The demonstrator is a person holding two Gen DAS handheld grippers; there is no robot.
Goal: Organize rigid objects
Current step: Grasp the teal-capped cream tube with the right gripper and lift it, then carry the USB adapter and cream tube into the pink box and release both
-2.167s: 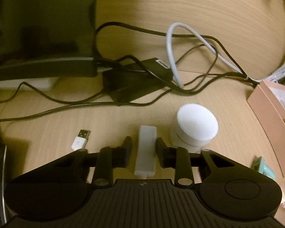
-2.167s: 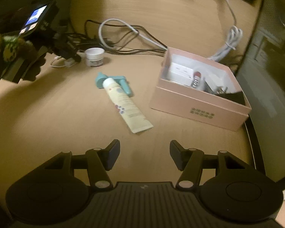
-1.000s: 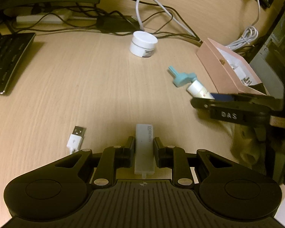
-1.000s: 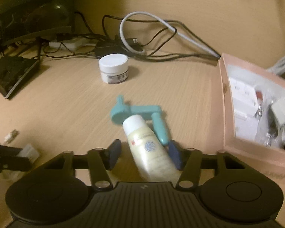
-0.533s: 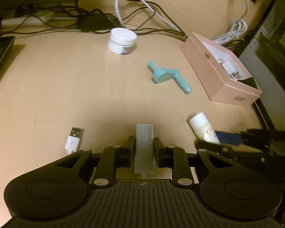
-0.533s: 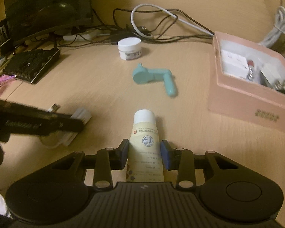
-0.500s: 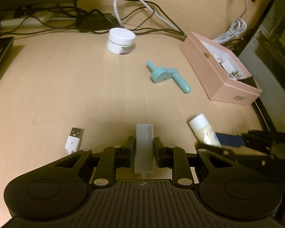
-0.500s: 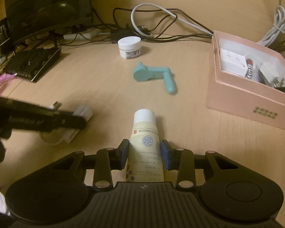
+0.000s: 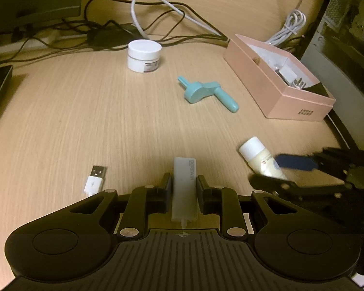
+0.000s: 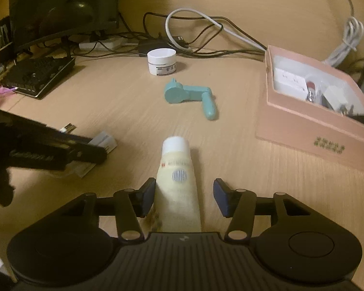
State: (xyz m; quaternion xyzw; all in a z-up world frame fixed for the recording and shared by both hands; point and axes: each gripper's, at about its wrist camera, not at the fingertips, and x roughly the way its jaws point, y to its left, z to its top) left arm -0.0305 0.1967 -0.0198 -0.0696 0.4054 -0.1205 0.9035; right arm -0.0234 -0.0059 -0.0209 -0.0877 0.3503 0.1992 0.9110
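At the far left a keyboard point(image 10: 36, 77) lies by a screen, well apart from the work. Nearer, a white plug point(image 9: 94, 180) on its cable rests on the desk point(image 9: 85, 121), just left of the left gripper point(image 9: 184, 189). That gripper's fingers are clamped on a white adapter point(image 9: 185, 186), which is held lengthwise between the jaws and pointed forward. Far behind it a white jar point(image 9: 144, 55) stands upright near the tangle of cables point(image 9: 157, 14), and to its right a teal crank point(image 9: 206, 92) lies flat.

The right gripper point(image 10: 184, 196) is seen with its fingers apart around a cream tube point(image 10: 178, 181); the left pad touches the tube, while a gap shows at the right pad. The tube is judged no longer gripped, so it could roll or be knocked aside if the gripper is drawn back carelessly.

At the far right the pink box point(image 9: 279, 92) stands open, already partly filled. The adapter's trailing cable could snag on the desk or drag the plug along if it is carried there, and the two grippers, held near each other, could collide
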